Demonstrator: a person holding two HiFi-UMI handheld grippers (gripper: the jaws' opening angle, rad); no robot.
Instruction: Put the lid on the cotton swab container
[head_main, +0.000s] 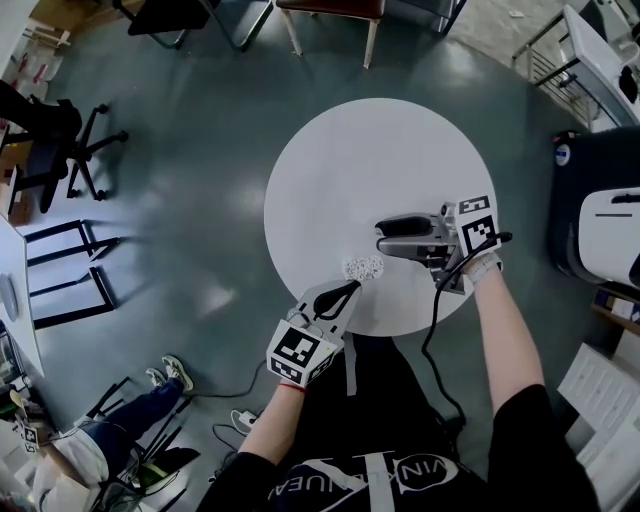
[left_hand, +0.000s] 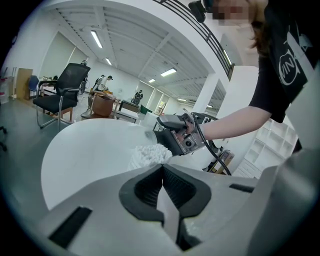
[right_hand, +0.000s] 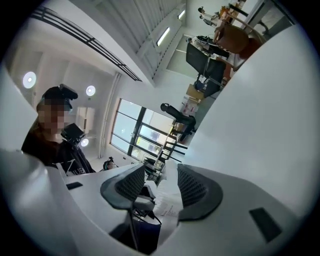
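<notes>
A small container packed with white cotton swabs (head_main: 363, 268) stands near the front edge of the round white table (head_main: 340, 170). My left gripper (head_main: 353, 287) reaches in from below, its tips just short of the container (left_hand: 149, 154); its jaws (left_hand: 162, 167) meet at the tips and hold nothing. My right gripper (head_main: 380, 242) comes in from the right, just above and beside the swabs, and is open. Between its pads the white container (right_hand: 167, 200) shows, and neither pad touches it. A pale translucent shape (left_hand: 149, 134) at its jaw tips may be the lid; I cannot tell.
The container is close to the table's front rim (head_main: 400, 330). A black cable (head_main: 432, 340) hangs from the right gripper. Office chairs (head_main: 60, 140) stand on the floor at the left and a white cabinet (head_main: 605, 235) at the right. A person sits at the lower left.
</notes>
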